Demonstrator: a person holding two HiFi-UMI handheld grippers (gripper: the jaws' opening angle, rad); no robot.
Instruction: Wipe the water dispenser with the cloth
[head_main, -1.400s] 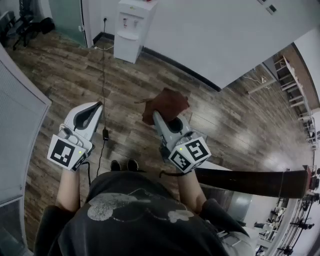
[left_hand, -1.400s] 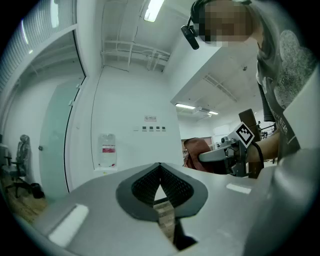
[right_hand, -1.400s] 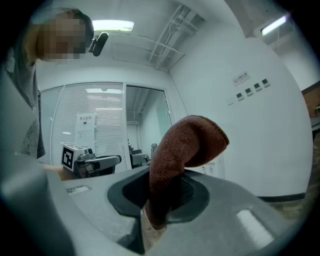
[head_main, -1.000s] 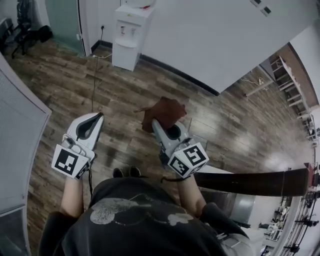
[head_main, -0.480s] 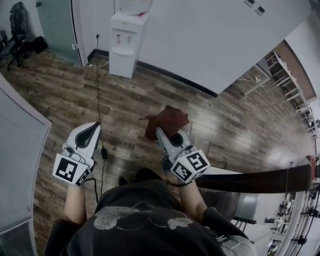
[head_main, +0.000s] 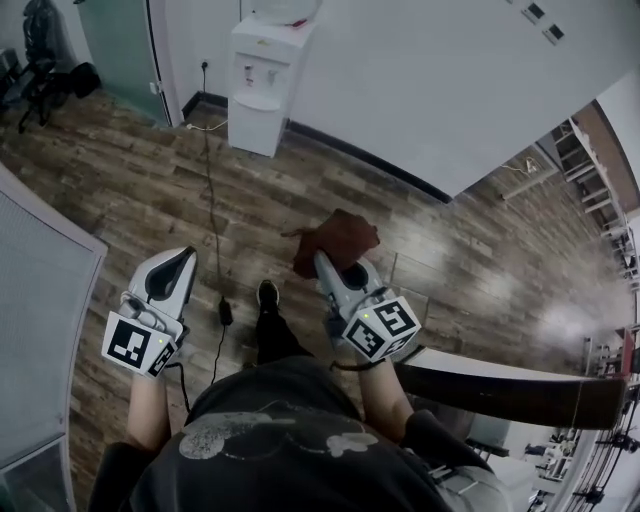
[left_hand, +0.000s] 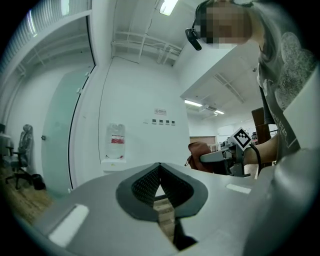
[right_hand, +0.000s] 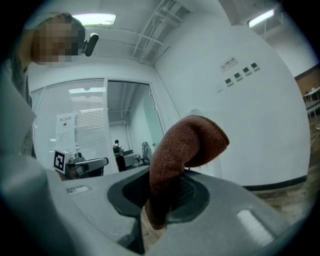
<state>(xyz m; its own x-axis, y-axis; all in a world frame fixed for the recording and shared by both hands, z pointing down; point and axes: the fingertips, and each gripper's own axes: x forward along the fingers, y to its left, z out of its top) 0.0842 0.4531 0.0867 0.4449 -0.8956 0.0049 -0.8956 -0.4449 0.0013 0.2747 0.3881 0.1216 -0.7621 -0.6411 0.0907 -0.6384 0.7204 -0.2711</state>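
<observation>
Water dispenser (head_main: 262, 80): upright against the white wall at 12 o'clock in the head view, long axis vertical, front facing the person, well apart from both tongs.
Cloth (head_main: 342, 238): brown and bunched, held up over the wooden floor (head_main: 120, 180), not touching the dispenser.
Right tongs (head_main: 322, 260): closed on the cloth. In the right gripper view a fold stands up between the jaws and flops over at the top.
Left tongs (head_main: 185, 256): jaws brought together at the tips with nothing between them; the left gripper view shows only floor through the gap below.
Bearing: from the right tongs the dispenser lies at about 11 o'clock; from the left tongs, about 1 o'clock.
Nearer hand: neither clearly nearer, but the right one carries the cloth, so it likely does the wiping.
Stage: approach, by my reading; no wiping has begun.
In the path: a black cable (head_main: 212, 190) runs along the floor between the person and the dispenser, toward 12 o'clock.
</observation>
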